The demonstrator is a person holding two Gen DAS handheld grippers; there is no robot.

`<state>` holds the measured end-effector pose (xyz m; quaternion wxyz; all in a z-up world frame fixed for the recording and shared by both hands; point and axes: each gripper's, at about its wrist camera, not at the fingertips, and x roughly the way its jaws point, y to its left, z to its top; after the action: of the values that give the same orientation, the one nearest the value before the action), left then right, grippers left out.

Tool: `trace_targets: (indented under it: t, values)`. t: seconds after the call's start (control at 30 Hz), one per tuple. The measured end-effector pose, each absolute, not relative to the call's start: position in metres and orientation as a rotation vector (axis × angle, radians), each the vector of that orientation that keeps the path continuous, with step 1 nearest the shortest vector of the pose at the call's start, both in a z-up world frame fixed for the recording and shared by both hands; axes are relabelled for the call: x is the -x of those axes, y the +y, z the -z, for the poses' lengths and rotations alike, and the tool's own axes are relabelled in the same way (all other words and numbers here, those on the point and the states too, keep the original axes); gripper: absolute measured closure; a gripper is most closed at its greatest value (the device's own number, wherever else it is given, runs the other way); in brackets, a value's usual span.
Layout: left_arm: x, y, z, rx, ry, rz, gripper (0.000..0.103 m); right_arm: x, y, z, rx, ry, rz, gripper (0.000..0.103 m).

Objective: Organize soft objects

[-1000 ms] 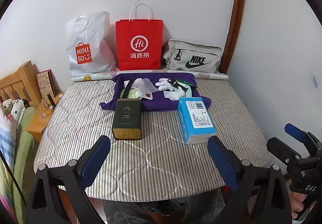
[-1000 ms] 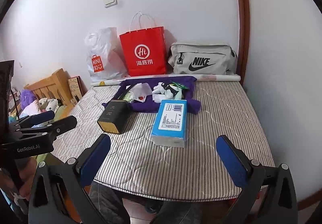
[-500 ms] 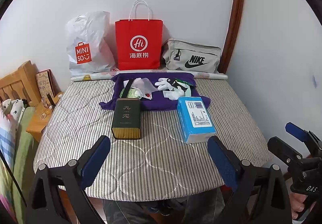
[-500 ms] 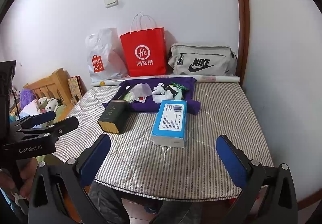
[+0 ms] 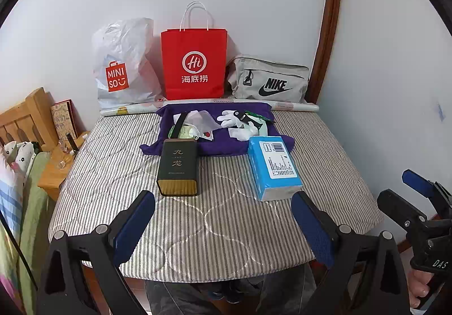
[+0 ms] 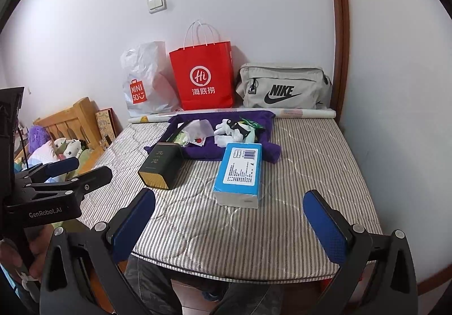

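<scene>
**A:** What were the grippers doing?

**B:** The left gripper [image 5: 223,226] and right gripper [image 6: 230,226] both hung with jaws wide apart, empty, near the front edge of the grey striped quilted mattress [image 5: 231,219].

**A:** Where were the soft things?

**B:** Further back, on a crumpled purple cloth [image 5: 223,145]: white fabric gloves [image 5: 236,121] and a thin translucent plastic bag [image 5: 202,121]. They looked light and limp; I'd pinch a bunched fold.

**A:** Any containers?

**B:** A dark rectangular tin [image 5: 178,166] and a blue cardboard box [image 5: 272,166], both shut. Their contents were hidden.

Striped mattress [image 5: 226,219]: purple cloth [image 5: 220,142], tin [image 5: 178,170], blue box [image 5: 272,166].
</scene>
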<state>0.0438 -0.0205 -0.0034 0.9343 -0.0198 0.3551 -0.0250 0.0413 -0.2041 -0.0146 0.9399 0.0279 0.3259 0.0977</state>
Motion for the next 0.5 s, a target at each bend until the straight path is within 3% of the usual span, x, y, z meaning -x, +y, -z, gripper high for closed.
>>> trace_targets:
  t: [0.5]
  values:
    - [-0.0436, -0.0195, 0.0040, 0.041, 0.726, 0.052, 0.005, -0.0396, -0.2048, 0.0113, -0.055, 0.663, -0.197, 0.000]
